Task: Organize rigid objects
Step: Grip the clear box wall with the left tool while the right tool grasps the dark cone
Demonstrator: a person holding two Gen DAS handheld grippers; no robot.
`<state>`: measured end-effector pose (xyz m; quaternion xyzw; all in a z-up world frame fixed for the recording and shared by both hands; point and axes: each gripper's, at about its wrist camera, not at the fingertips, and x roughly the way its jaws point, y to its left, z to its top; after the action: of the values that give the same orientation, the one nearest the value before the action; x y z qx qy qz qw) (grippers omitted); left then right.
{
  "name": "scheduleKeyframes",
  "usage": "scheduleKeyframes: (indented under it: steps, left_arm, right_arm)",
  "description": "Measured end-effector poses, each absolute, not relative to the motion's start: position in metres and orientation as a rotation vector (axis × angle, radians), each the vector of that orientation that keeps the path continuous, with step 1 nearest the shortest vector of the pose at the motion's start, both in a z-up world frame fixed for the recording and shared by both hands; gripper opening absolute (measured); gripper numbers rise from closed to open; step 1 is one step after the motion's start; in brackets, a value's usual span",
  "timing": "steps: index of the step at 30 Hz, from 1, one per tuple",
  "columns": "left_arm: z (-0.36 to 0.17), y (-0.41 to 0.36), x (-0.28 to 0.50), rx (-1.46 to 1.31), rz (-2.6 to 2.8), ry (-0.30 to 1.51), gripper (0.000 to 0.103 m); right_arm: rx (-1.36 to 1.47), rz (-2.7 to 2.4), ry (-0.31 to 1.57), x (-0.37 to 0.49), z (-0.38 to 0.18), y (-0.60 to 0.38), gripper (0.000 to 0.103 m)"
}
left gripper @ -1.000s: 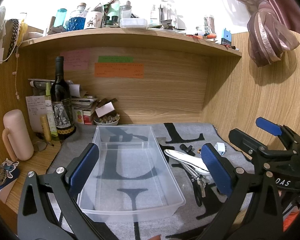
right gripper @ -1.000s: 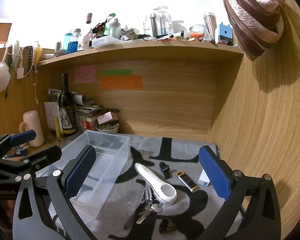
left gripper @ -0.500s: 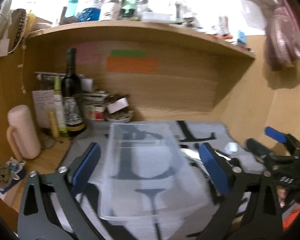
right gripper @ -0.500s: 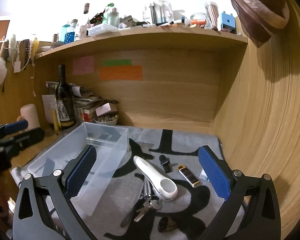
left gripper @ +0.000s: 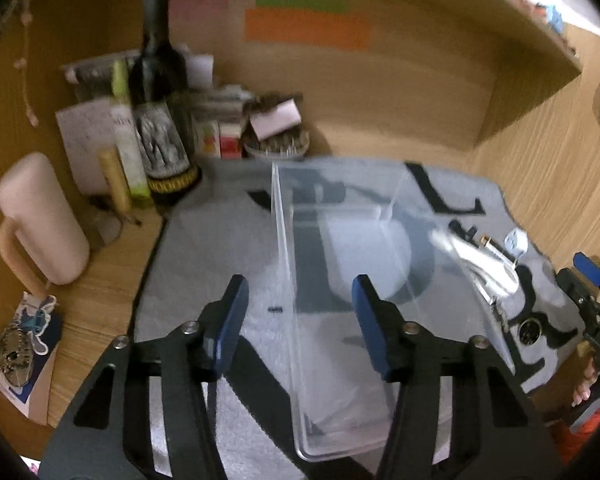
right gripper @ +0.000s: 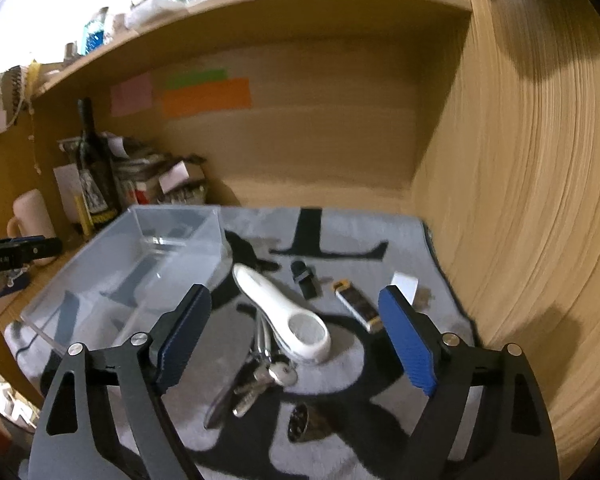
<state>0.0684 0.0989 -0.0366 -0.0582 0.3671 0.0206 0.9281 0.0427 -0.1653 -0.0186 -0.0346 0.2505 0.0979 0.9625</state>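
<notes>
Opening step by my reading: nothing yet in the clear bin (left gripper: 340, 280); bin sits on the grey mat (left gripper: 204, 264), empty.

Left gripper (left gripper: 298, 320) straddles the bin's left long wall (left gripper: 286, 288); jaws closing, wall between the pads, pads not yet pressing; probably bracing the bin.

Right gripper (right gripper: 296, 336) hangs over the loose items; jaws closing but still wide, nothing clamped.

White handled tool (right gripper: 280, 312) lies between the right pads, head toward 5 o'clock, handle toward 11; bunch of keys (right gripper: 260, 380) just under its head at 6 o'clock, touching or overlapping, cannot tell which.

Small black clip (right gripper: 304, 278) at 12 o'clock of the tool's head; lighter-like bar (right gripper: 358, 304) at 2 o'clock; round dark piece (right gripper: 300, 424) at 6 o'clock, nearest the camera.

Next move, as I judge: lower the right gripper, close across the tool's narrow handle clear of the keys, carry it toward 10 o'clock into the bin.
</notes>
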Motion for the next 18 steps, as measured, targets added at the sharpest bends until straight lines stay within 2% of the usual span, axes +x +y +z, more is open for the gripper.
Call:
scheduleKeyframes:
  steps: [4, 9, 14, 18]
  left_arm:
    - [-0.053, 0.109, 0.086, -0.151, 0.021, 0.864, 0.038]
    - [-0.066, 0.112, 0.095, -0.175, -0.011, 0.941, 0.031]
    - [-0.074, 0.107, 0.099, -0.170, -0.055, 0.989, 0.016]
    - [-0.077, 0.105, 0.100, -0.139, -0.045, 0.994, 0.012]
  right_arm:
    - [-0.064, 0.180, 0.571, 0.045, -0.033, -0.170, 0.079]
    - [-0.040, 0.165, 0.640, 0.047, -0.049, -0.175, 0.078]
    - [-0.038, 0.147, 0.711, 0.050, -0.065, -0.175, 0.078]
    - [-0.028, 0.135, 0.770, 0.052, -0.078, -0.177, 0.073]
